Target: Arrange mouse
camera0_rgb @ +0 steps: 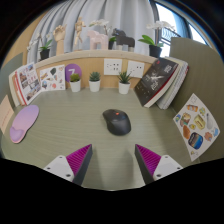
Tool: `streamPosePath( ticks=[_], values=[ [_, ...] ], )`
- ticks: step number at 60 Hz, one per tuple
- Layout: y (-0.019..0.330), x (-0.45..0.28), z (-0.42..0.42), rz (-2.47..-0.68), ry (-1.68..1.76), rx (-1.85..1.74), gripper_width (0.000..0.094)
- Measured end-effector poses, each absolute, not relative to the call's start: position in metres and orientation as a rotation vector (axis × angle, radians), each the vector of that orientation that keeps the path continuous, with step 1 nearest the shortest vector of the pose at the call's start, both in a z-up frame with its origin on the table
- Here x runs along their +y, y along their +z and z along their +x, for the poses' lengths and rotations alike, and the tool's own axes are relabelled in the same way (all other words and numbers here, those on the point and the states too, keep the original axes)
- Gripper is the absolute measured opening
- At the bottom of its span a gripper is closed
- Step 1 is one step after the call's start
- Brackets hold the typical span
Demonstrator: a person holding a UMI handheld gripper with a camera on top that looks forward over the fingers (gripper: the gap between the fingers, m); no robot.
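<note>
Purple pad (24,121): lies flat on the desk at about 9 o'clock from the mouse, well apart from it, beside the left finger's far side.
Leaning booklet, left (28,81): propped upright at 10 o'clock, printed pages facing out.
Desk (90,130): pale green-grey surface carrying everything here.
Left pot (74,84): small white pot holding a short green plant, at 11 o'clock.
Middle pot (95,84): white pot with a small green plant in it, just beside the left pot.
Right pot (124,85): white pot holding a spikier green plant, at 12 to 1 o'clock from the mouse.
Shelf (100,52): wooden ledge behind the pots, bearing pale figurines and more greenery; details too small to tell.
Mouse (118,122): dark, resting on the desk just ahead of the fingers, slightly right of centre, touched by neither finger.
Gripper (110,160): fingers spread wide, holding nothing; magenta pads (77,158) face inward.
Books (160,82): dark stack leaning at 2 o'clock.
Picture card (196,126): lies at 3 o'clock, well apart from the mouse.
</note>
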State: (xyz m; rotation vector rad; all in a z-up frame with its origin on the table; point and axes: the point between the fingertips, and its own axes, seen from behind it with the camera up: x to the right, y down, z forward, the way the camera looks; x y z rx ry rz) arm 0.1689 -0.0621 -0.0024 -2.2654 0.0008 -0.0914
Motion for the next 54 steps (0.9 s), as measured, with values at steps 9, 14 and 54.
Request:
streamPosePath(
  ticks=[9,14,54],
  values=[
    [-0.01,-0.008,0.184,-2.262,-0.046,0.035,0.0856],
    [-0.01,0.019,0.19,-2.26,-0.038,0.043,0.0854],
    [-0.015,0.063,0.195,-2.307,-0.125,0.156,0.0385]
  ],
)
